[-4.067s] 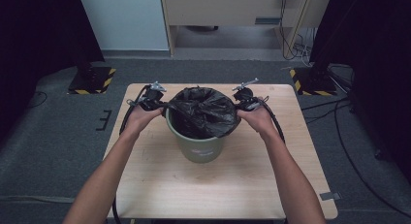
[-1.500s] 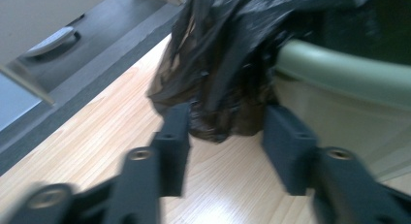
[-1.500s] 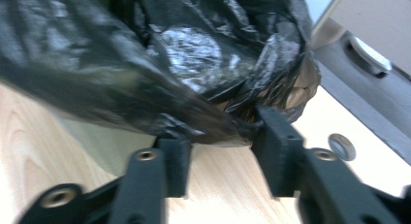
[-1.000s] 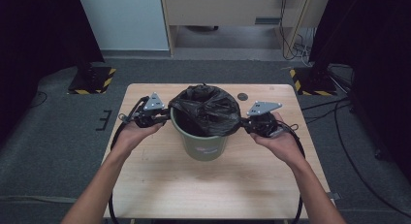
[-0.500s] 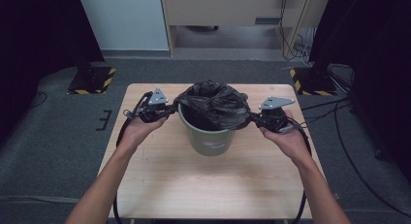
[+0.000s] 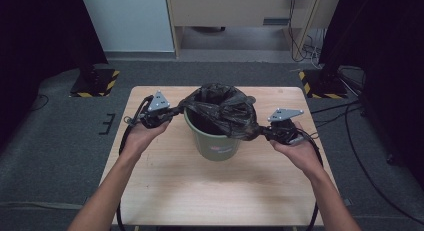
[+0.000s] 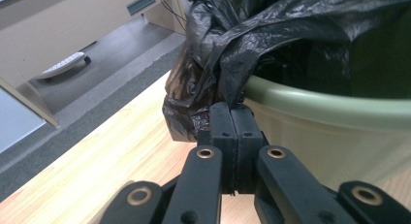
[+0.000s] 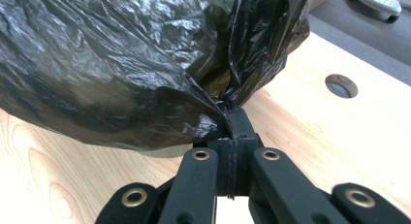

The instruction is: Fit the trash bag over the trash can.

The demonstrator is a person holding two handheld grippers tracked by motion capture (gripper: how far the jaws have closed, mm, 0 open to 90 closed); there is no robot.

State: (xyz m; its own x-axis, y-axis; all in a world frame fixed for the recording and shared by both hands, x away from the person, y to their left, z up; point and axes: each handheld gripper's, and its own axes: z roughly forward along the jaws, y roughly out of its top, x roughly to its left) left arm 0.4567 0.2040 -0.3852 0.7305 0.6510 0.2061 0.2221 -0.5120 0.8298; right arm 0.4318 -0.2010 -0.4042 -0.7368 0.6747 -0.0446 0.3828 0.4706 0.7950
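Standing near the middle of the pale wooden table (image 6: pixel 165 191), one round olive-green plastic bin (image 6: pixel 216 145) carries one crinkled black plastic bag (image 6: pixel 222 108), whose opening is drawn outward over the rim toward both sides. Two hand-held grippers work it. The left gripper (image 6: pixel 167 114), just beside the bin's left wall, has its two black jaws pressed together on a bunched fold of the bag's edge; its jaws have just been closing. The right gripper (image 6: pixel 265 133), off the bin's right side and lower down, likewise pinches a twisted corner of the bag between closed jaws. One round cable hole (image 8: pixel 341 85) pierces the tabletop beyond the bag.
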